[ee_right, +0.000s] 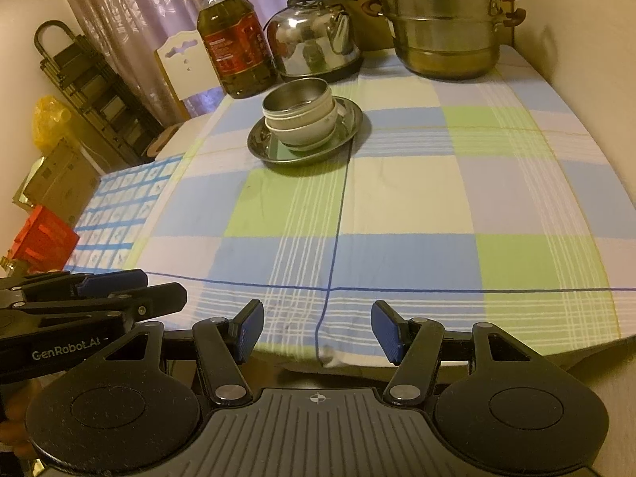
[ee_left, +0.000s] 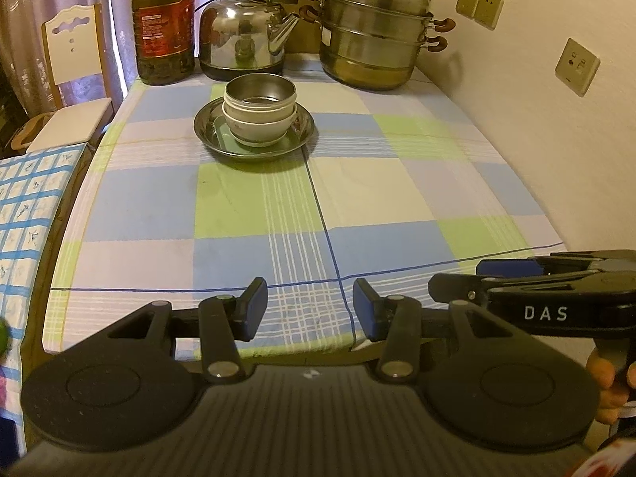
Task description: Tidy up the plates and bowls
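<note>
Left wrist view shows me my left hand-held gripper point(ee_left: 309, 309) with its blue pads parted and nothing between them, low over the near edge of the checked-cloth desk point(ee_left: 397, 183). My right hand-held gripper point(ee_right: 317, 332) is likewise spread and empty, just beside it. Well ahead, a steel bowl nested in white ceramic bowls point(ee_left: 259, 113) sits stacked on a round steel plate point(ee_left: 210, 135).

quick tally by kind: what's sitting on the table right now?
Bowls, stacked: 3, as far as I can tell
Metal plate: 1
Oil bottle: 1
Kettle: 1
Steamer pot: 1
Total: 7
</note>
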